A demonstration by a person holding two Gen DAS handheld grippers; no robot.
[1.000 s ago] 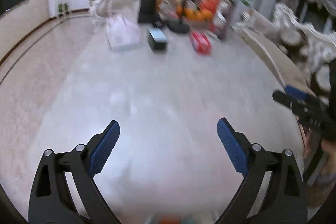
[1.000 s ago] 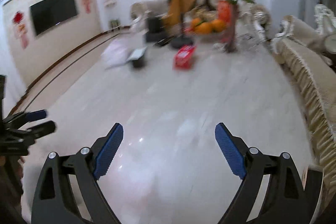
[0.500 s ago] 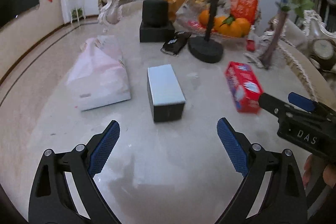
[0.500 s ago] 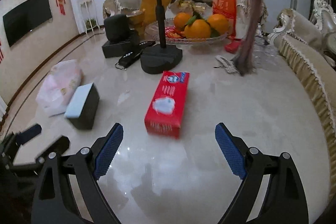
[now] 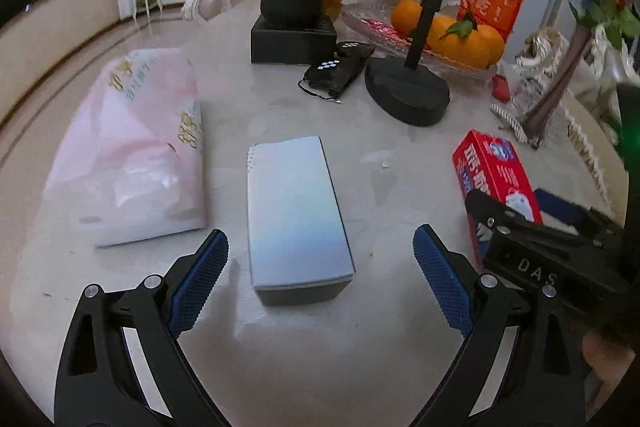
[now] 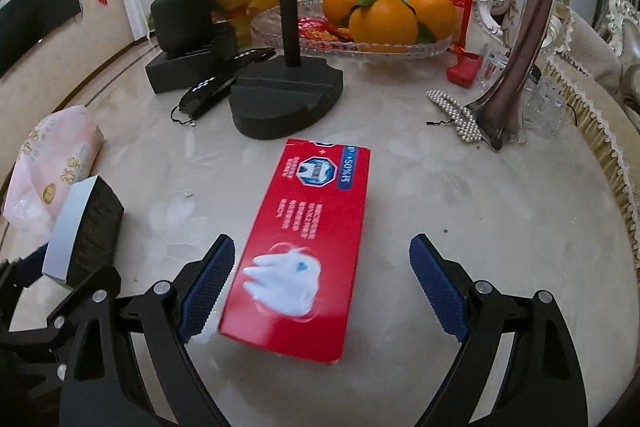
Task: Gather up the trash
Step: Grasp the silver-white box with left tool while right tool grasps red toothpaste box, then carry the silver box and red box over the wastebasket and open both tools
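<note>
Left wrist view: the left hand-held gripper (image 5: 320,287) stood wide apart, holding nothing. A pink bag (image 5: 132,147) lay to its left and the silver box (image 5: 296,215) just ahead on the tabletop (image 5: 400,187). The right hand-held gripper (image 6: 322,291) gaped too, empty, with the red box (image 6: 308,247) lying between its fingers.

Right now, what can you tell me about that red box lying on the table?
The red box is a long, flat carton, cardboard by its look, printed with white text, a blue-and-white shield emblem and a white splash picture. It lies flat on the pale marble table, closed as far as can be seen, lengthwise between the open right gripper fingers, which do not touch it.
</note>
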